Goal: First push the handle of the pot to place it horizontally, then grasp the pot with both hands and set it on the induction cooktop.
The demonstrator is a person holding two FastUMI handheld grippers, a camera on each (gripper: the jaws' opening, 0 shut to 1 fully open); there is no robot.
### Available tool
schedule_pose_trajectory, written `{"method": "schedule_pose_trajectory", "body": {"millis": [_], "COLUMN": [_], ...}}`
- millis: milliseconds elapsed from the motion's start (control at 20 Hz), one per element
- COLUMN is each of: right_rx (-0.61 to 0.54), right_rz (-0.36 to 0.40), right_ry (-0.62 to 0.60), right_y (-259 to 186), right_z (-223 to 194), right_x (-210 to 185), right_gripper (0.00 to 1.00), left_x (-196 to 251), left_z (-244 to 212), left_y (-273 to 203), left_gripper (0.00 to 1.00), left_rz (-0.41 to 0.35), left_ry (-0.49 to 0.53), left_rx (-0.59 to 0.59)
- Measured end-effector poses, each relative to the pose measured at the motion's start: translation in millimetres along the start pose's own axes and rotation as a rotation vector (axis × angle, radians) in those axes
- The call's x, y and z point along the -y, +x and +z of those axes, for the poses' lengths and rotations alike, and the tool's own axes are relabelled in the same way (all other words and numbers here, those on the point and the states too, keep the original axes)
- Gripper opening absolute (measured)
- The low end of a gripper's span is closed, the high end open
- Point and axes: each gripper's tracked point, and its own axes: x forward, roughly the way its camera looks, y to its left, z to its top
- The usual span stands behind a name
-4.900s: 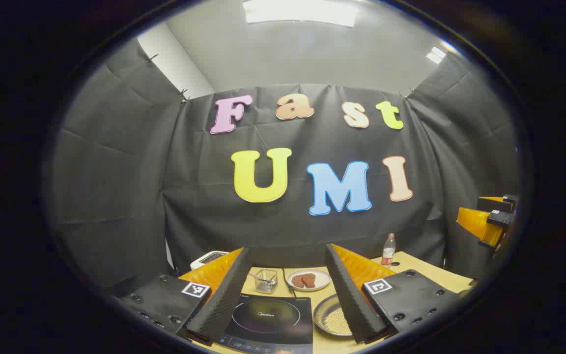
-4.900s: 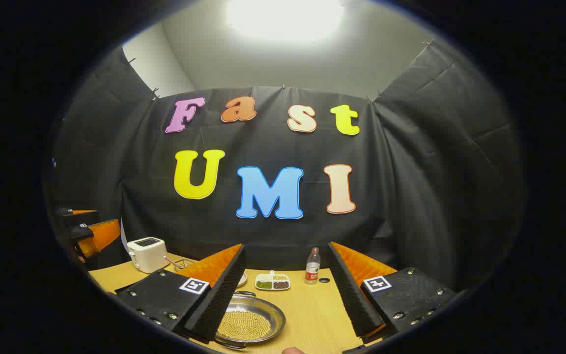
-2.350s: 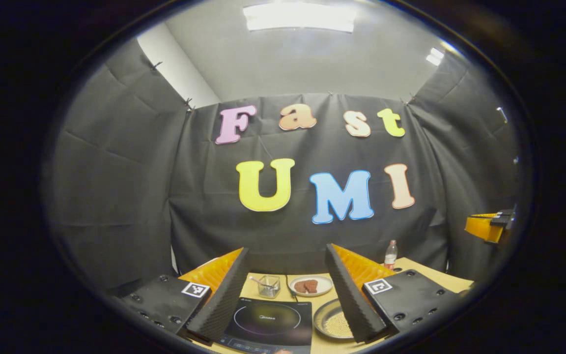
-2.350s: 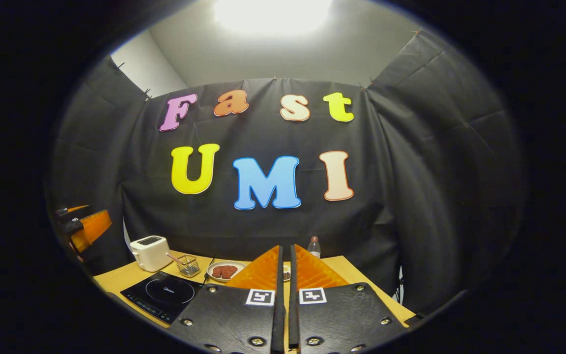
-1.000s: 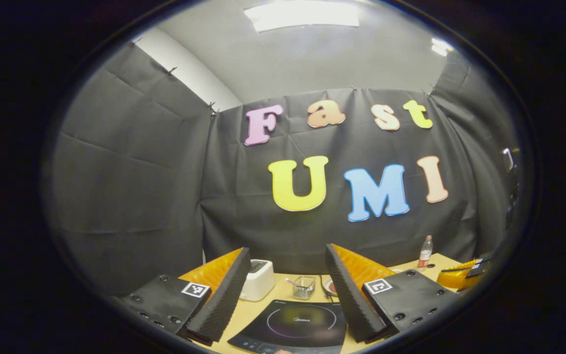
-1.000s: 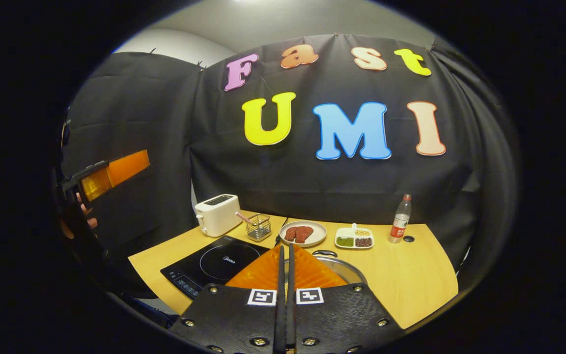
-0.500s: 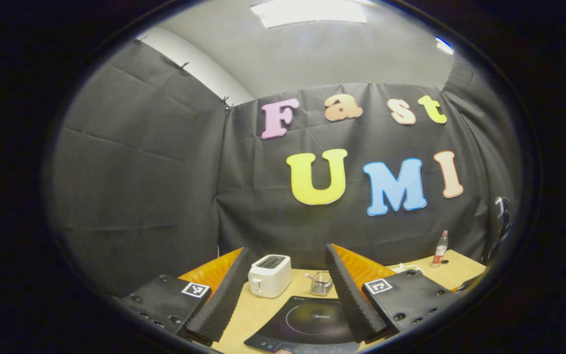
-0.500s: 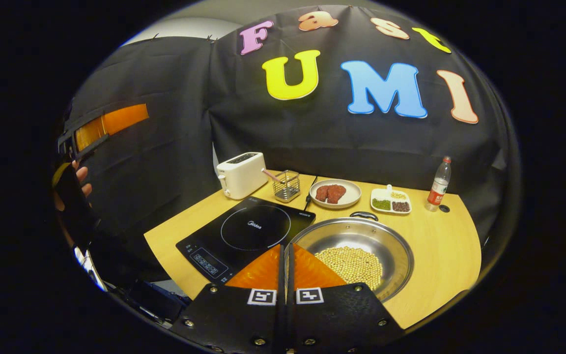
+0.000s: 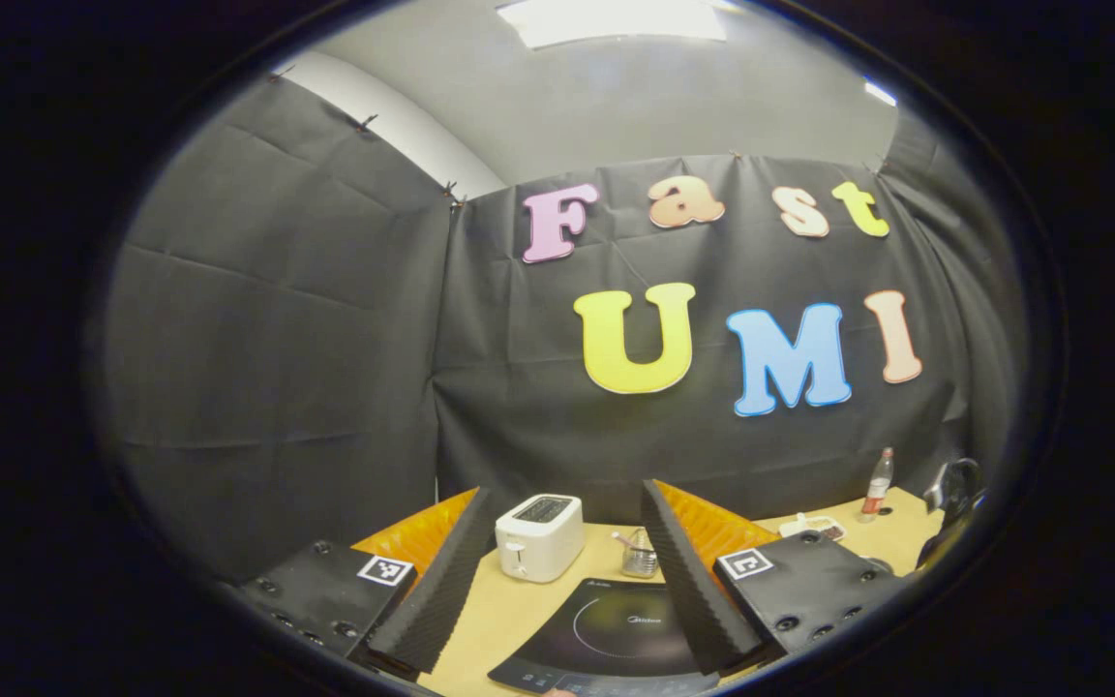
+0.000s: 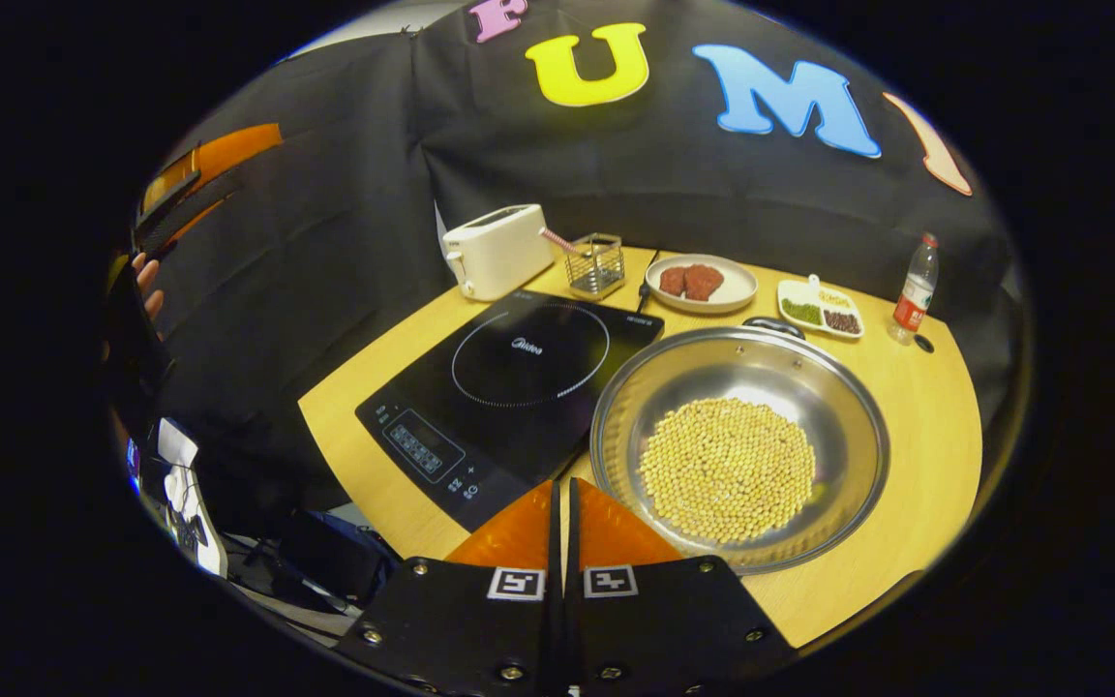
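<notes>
Stainless steel, the round pot (image 10: 739,447) of yellow beans sits just right of the black induction cooktop (image 10: 511,388). We have tipped our right gripper (image 10: 563,503) down over its near rim, closed and empty; our left gripper (image 9: 557,571) hangs open, so the handle push comes next.

Your pot (image 10: 741,455) sits just beside the induction cooktop (image 10: 509,387), whose top lies bare. Behind them the toaster (image 10: 497,250), wire basket (image 10: 596,263) and plate (image 10: 703,283) crowd the table's (image 10: 916,426) far edge.
</notes>
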Motion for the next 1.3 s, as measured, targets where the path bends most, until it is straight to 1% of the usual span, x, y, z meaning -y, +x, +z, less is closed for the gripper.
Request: {"method": "schedule_pose_trajectory", "body": {"millis": [250, 450, 500, 600, 650, 700, 750, 800, 850, 1000, 1150, 1200, 1300], "right_rx": [-0.136, -0.193, -0.203, -0.218, -0.224, -0.226, -0.229, -0.237, -0.243, -0.258, -0.267, -0.266, -0.266], "right_rz": [-0.004, -0.036, -0.046, -0.069, -0.07, -0.073, -0.073, -0.074, -0.079, -0.099, -0.126, -0.136, -0.163], "right_ry": [0.058, 0.13, 0.145, 0.167, 0.183, 0.198, 0.211, 0.22, 0.225, 0.231, 0.261, 0.268, 0.273], "right_y": [21, 34, 37, 40, 41, 42, 42, 43, 44, 44, 44, 44, 40], "right_z": [-31, -41, -43, -45, -47, -47, -46, -49, -50, -55, -57, -57, -58], "right_x": [3, 11, 13, 18, 17, 17, 18, 17, 18, 22, 27, 30, 37], "right_gripper": [0.01, 0.01, 0.01, 0.01, 0.01, 0.01, 0.01, 0.01, 0.01, 0.01, 0.01, 0.01, 0.01], "left_x": [-5, -6, -5, 1, 4, 8, 12, 15, 18, 27, 33, 35, 41], "left_z": [-10, -14, -16, -19, -20, -21, -21, -22, -24, -28, -30, -31, -31], "left_y": [13, 29, 32, 41, 46, 50, 55, 58, 63, 78, 91, 95, 101], "left_gripper": [1.0, 1.0, 0.98, 0.99, 1.0, 0.98, 1.0, 1.0, 0.98, 0.98, 0.98, 1.0, 0.98], "left_rz": [-0.007, -0.029, -0.037, -0.057, -0.07, -0.083, -0.095, -0.108, -0.12, -0.154, -0.186, -0.197, -0.221], "left_ry": [-0.01, -0.032, -0.035, -0.038, -0.04, -0.043, -0.045, -0.047, -0.051, -0.066, -0.075, -0.08, -0.088], "left_rx": [-0.013, -0.017, -0.017, -0.016, -0.017, -0.016, -0.015, -0.016, -0.016, -0.019, -0.019, -0.016, -0.009]}}
